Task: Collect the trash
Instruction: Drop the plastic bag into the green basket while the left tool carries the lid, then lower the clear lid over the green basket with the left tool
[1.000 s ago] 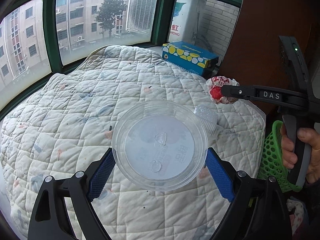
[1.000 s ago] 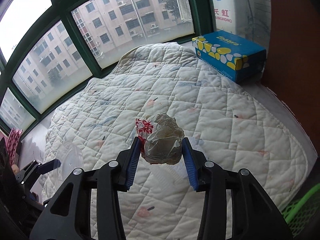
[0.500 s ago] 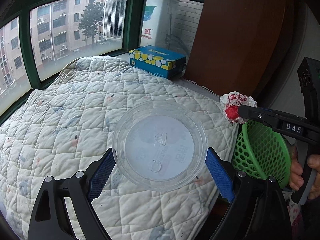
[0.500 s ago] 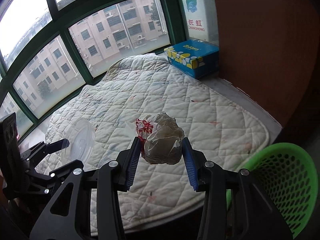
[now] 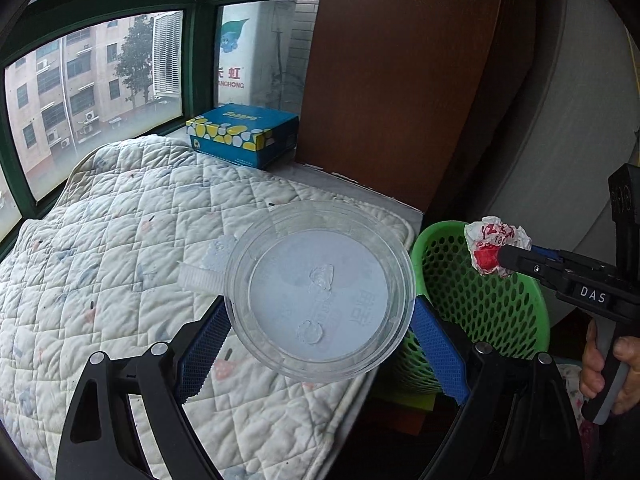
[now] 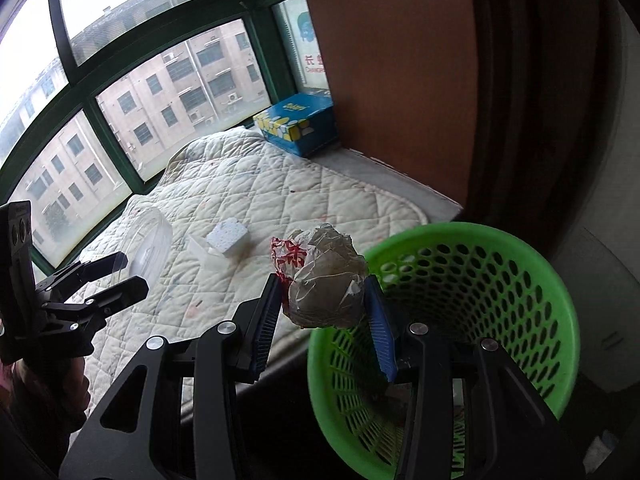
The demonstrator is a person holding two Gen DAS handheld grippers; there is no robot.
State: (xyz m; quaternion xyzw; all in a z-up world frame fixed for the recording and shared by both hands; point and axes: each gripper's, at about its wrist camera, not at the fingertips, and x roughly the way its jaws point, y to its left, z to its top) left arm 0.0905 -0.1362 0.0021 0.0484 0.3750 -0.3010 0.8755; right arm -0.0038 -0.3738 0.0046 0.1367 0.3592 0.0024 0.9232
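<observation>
My left gripper (image 5: 320, 336) is shut on a clear round plastic lid (image 5: 320, 292) and holds it above the right edge of the quilted pad (image 5: 120, 240), beside the green mesh basket (image 5: 500, 312). My right gripper (image 6: 326, 312) is shut on a crumpled wrapper ball (image 6: 324, 276), white and grey with red print, just over the near-left rim of the basket (image 6: 460, 320). The wrapper also shows in the left wrist view (image 5: 494, 248), above the basket. A white foam block (image 6: 228, 236) and a clear plastic piece (image 6: 200, 250) lie on the pad.
A blue and yellow tissue box (image 5: 244, 134) stands at the pad's far corner by the window. A brown wooden panel (image 5: 400, 80) rises behind the basket. The basket stands below the pad's right edge, on the floor side.
Both grippers have swung right, away from the middle of the pad. The wrapper now hangs over the basket rim and the lid is near the pad's right edge.
</observation>
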